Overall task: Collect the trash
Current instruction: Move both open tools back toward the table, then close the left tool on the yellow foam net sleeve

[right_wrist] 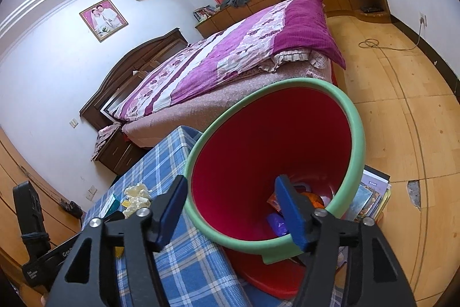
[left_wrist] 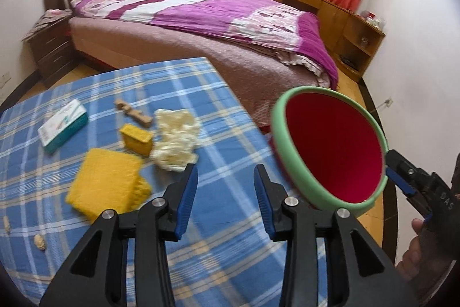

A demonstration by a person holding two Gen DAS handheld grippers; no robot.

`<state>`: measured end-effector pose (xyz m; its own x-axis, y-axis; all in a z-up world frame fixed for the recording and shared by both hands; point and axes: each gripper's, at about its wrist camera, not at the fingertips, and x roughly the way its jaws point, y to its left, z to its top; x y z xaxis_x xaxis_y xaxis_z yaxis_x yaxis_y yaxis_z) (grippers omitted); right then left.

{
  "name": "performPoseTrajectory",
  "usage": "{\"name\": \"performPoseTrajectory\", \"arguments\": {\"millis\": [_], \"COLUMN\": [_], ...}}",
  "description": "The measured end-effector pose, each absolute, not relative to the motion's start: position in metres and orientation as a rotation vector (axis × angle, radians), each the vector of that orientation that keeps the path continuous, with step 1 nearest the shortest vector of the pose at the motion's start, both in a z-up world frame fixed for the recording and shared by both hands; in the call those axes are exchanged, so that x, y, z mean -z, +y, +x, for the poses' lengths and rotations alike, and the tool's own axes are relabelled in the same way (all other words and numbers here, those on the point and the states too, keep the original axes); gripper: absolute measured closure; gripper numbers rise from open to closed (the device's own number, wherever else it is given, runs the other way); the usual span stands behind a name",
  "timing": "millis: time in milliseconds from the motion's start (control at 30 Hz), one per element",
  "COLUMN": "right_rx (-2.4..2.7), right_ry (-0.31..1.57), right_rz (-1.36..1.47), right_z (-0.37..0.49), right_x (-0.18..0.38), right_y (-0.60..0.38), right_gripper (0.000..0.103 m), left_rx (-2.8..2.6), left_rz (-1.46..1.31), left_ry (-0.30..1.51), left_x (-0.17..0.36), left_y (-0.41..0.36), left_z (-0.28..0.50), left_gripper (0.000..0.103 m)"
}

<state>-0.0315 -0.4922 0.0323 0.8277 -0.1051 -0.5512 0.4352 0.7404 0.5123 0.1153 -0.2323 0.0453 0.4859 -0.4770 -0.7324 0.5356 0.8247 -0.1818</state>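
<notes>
While your left gripper (left_wrist: 225,200) hangs wide open and empty over the blue plaid tablecloth (left_wrist: 201,249), crumpled cream paper (left_wrist: 176,143) lies just ahead, beside a yellow sponge (left_wrist: 136,138), a yellow cloth (left_wrist: 106,186) and a teal box (left_wrist: 63,125). From the right wrist view, your right gripper (right_wrist: 233,216) straddles the green rim of the tilted red trash bin (right_wrist: 356,134), one finger inside; colourful wrappers (right_wrist: 287,206) lie at its bottom.
</notes>
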Motion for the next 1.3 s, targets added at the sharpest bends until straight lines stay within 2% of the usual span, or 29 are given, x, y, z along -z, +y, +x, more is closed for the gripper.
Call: {"name": "performPoseTrajectory", "arguments": {"millis": [433,600,1033,1100,1300], "right_rx": [0.309,0.285,0.251,0.245,0.225], "right_ry": [0.548,0.572,0.616,0.623,0.637], "right_rz": [0.640,0.634,0.613,0.609,0.595], "right_z": [-0.023,-0.015,0.000,0.002,0.007], "right_x": [-0.038,-0.036,-0.033,-0.032,-0.032], "right_y": [-0.468,-0.457,-0.435,-0.431,-0.422], "right_gripper": [0.031,0.031,0.031,0.031,0.031], "left_rx": [0.447,0.375,0.389,0.395,0.420], "left_rz": [0.145,0.184,0.127,0.128,0.107], "left_ry": [0.887,0.898,0.926,0.921,0.915], "left_x": [-0.030,-0.018,0.000,-0.001,-0.003], "left_y": [-0.181,-0.168,-0.152,-0.152,-0.147], "left_z": [0.139,0.151,0.165,0.163,0.159], "left_gripper": [0.060,0.055,0.052,0.054,0.073]}}
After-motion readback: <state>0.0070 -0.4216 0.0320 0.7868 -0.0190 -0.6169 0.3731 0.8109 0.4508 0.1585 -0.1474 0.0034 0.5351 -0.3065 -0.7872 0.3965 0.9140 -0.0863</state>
